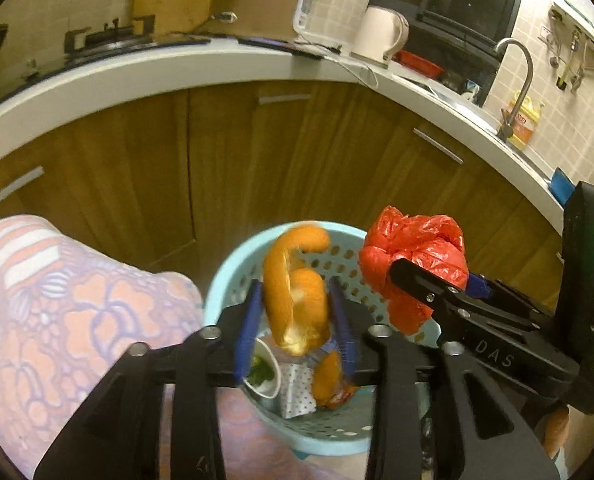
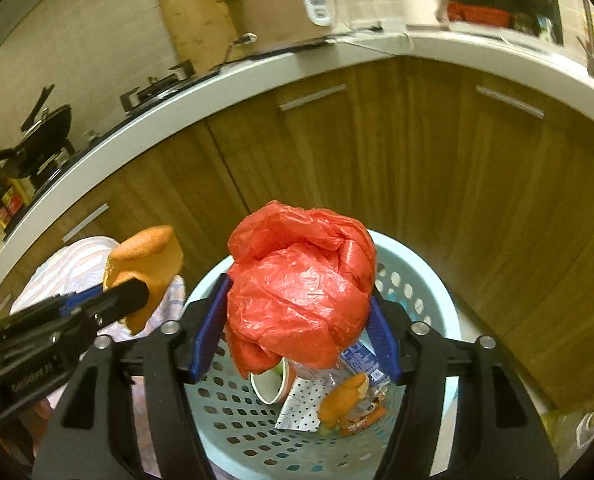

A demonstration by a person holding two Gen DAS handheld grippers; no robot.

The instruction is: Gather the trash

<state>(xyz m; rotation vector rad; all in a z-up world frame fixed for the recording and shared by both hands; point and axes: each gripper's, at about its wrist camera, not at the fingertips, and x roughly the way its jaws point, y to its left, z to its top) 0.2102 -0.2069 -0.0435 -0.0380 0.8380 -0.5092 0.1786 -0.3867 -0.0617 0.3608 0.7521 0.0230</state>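
Note:
A light blue perforated basket [image 1: 225,276] [image 2: 417,264] stands on the floor below both grippers. It holds a paper cup [image 2: 269,384], dotted paper [image 2: 301,404], a piece of peel [image 2: 345,400] and a wrapper. An orange peel [image 1: 297,292] [image 2: 141,256], slightly blurred, hangs over the basket between the blue pads of my left gripper [image 1: 297,284] [image 2: 117,292]. The pads stand a little off its sides, so the gripper is open. My right gripper [image 2: 299,292] [image 1: 433,276] is shut on a crumpled red plastic bag [image 2: 301,288] [image 1: 417,252], which bulges against both pads above the basket.
Brown wooden cabinets [image 1: 257,160] under a white counter edge [image 1: 137,72] rise right behind the basket. A pink flowered cloth [image 1: 57,300] lies close on the left. On the counter are a rice cooker [image 2: 281,8], a kettle [image 1: 381,36] and a faucet [image 1: 517,80].

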